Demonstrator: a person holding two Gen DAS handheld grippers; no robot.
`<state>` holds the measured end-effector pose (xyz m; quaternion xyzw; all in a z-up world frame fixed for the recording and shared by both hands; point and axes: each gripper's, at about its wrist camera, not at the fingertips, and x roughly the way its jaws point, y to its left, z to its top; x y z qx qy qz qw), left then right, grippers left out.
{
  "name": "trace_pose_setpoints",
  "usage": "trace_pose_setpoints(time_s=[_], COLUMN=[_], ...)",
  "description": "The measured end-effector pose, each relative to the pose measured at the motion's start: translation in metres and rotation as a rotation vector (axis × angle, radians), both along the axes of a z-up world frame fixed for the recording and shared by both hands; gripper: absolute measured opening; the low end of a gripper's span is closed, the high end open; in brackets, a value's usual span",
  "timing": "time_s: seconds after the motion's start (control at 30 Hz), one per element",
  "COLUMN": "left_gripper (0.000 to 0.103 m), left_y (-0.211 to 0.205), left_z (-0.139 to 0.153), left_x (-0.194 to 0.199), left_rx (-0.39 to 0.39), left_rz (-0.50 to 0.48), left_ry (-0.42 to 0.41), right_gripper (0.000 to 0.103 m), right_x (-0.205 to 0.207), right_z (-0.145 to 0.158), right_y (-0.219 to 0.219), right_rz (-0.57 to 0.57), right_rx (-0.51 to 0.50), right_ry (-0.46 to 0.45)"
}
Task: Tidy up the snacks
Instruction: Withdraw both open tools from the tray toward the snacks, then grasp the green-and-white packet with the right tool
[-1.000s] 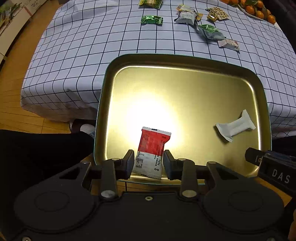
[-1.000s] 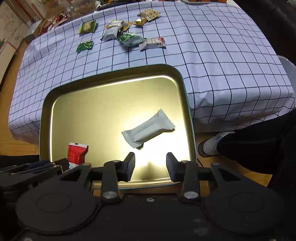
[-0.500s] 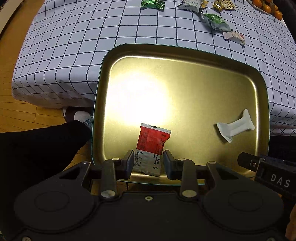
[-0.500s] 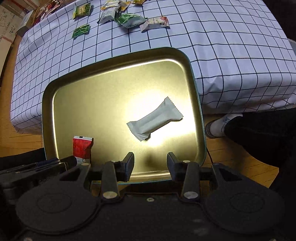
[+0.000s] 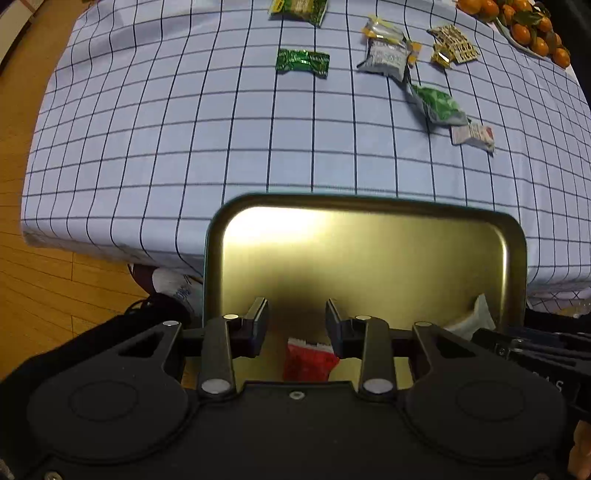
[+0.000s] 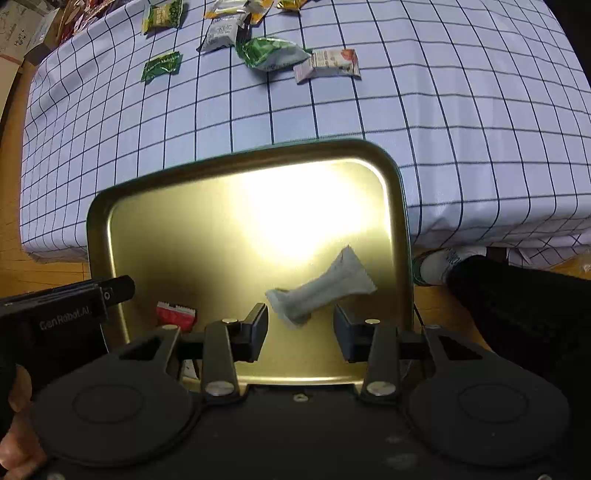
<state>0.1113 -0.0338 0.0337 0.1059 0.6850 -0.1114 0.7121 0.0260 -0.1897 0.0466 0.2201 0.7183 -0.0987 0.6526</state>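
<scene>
A gold metal tray [image 5: 369, 254] lies in front of the checked table. On it are a red and white packet [image 5: 308, 360] and a white wrapped bar [image 6: 321, 291]. My left gripper [image 5: 297, 317] hangs open over the tray, and the red packet lies on the tray floor just behind its fingertips, half hidden by the gripper body. My right gripper [image 6: 301, 321] is open too. One end of the white bar shows in the gap between its fingers, with neither pad touching it. In the right wrist view the tray [image 6: 221, 229] also shows the red packet [image 6: 175, 315] at its near left.
Several loose snacks lie on the blue checked cloth [image 5: 184, 129]: a green candy [image 5: 303, 62], a grey packet [image 5: 386, 57], a green bag [image 5: 437, 105], a pink-white packet [image 5: 474, 136]. Oranges [image 5: 524, 22] sit far right. The left tool's black housing [image 6: 66, 310] is beside the tray. A person's dark legs and shoes flank it.
Both grippers have moved forward toward the table. The red packet has slid down behind the left fingers, the white bar now sits at the right fingertips, and more of the cloth shows.
</scene>
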Motion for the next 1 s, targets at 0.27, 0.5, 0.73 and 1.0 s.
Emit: trace_pose_setpoints(time_s=[0.27, 0.5, 0.73, 1.0], left_gripper=[0.043, 0.043, 0.043, 0.043], left_y=[-0.009, -0.016, -0.029, -0.037], left_z=[0.001, -0.008, -0.024, -0.03], left_x=[0.061, 0.113, 0.151, 0.166], left_rx=[-0.019, -0.023, -0.008, -0.014], left_rz=[0.063, 0.126, 0.134, 0.12], left_ry=[-0.035, -0.059, -0.074, -0.065], right_gripper=[0.042, 0.042, 0.042, 0.042], right_x=[0.055, 0.107, 0.151, 0.176], right_z=[0.009, 0.006, -0.011, -0.039], right_y=[-0.032, -0.071, -0.099, -0.105], right_rz=[-0.033, -0.114, -0.162, -0.196], right_rx=[-0.031, -0.069, -0.124, -0.097], right_ry=[-0.065, -0.109, -0.098, -0.088])
